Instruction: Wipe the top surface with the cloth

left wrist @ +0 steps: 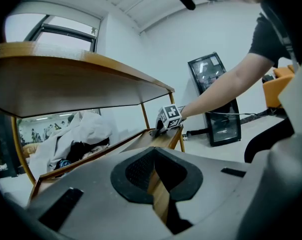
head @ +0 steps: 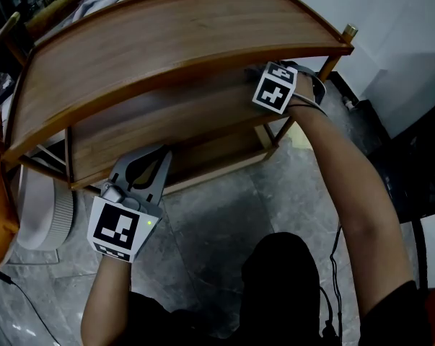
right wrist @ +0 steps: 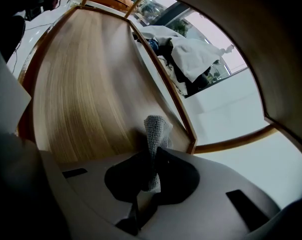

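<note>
The left gripper [head: 154, 166] with its square-marker cube sits low at the front of the curved, three-tier wooden shelf unit [head: 51, 132]. Its jaws are pressed together on a wooden shelf rim [left wrist: 159, 190] below the top. Across the unit, the right gripper [right wrist: 152, 159] reaches in under the brown wooden top surface [head: 174, 42]. Its jaws are clamped on the small grey knitted cloth [right wrist: 156, 131]. The cloth stands up from the jaws against the striped wooden shelf [right wrist: 85, 84] beneath the top, near that shelf's raised edge.

Dim head view; soft light falls on the shelf [head: 167, 49]. Gripper views curve and darken at their edges.
</note>
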`<state>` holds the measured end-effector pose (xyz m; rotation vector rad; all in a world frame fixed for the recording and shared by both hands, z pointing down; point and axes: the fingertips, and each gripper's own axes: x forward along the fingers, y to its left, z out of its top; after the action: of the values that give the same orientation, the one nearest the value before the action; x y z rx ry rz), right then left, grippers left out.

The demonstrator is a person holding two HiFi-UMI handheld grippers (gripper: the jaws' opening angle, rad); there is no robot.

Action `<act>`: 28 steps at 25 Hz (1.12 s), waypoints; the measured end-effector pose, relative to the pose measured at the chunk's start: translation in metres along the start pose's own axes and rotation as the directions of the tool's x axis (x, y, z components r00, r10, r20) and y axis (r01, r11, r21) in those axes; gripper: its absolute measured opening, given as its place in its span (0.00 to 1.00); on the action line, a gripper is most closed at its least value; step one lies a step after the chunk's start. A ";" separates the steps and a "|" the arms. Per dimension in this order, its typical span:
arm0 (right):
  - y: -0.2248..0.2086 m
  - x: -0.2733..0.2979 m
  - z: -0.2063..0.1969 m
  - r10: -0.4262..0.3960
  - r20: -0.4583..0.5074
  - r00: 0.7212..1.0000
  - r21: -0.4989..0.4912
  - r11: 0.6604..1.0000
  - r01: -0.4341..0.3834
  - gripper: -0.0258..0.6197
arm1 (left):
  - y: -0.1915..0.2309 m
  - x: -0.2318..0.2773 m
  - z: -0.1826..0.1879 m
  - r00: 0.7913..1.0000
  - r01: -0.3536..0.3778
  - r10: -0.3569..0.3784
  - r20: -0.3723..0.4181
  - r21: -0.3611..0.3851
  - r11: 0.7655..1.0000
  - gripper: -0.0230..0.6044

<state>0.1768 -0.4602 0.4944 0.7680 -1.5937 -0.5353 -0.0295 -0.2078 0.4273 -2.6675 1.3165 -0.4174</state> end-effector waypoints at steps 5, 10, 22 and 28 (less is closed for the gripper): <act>-0.005 -0.001 -0.001 -0.030 -0.036 0.999 -0.013 0.999 0.029 0.09 | 0.023 -0.027 -0.007 0.999 -0.052 0.052 0.008 -0.011 0.999 0.06; 0.019 -0.015 0.085 -0.053 0.165 0.985 -0.102 0.992 0.070 0.09 | 0.045 -0.058 -0.024 0.995 -0.104 0.104 0.001 -0.038 0.994 0.06; 0.134 -0.067 0.361 0.126 0.529 0.840 -0.332 0.941 0.068 0.09 | 0.103 -0.161 -0.068 0.964 -0.259 0.255 -0.079 -0.048 0.965 0.06; 0.173 -0.076 0.440 0.178 0.577 0.797 -0.379 0.923 0.068 0.09 | 0.114 -0.196 -0.084 0.951 -0.304 0.295 -0.093 -0.103 0.947 0.06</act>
<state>-0.2818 -0.3236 0.4941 0.2441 -1.9982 -1.0955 -0.2546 -0.1215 0.4435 -2.4986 1.7866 -0.4179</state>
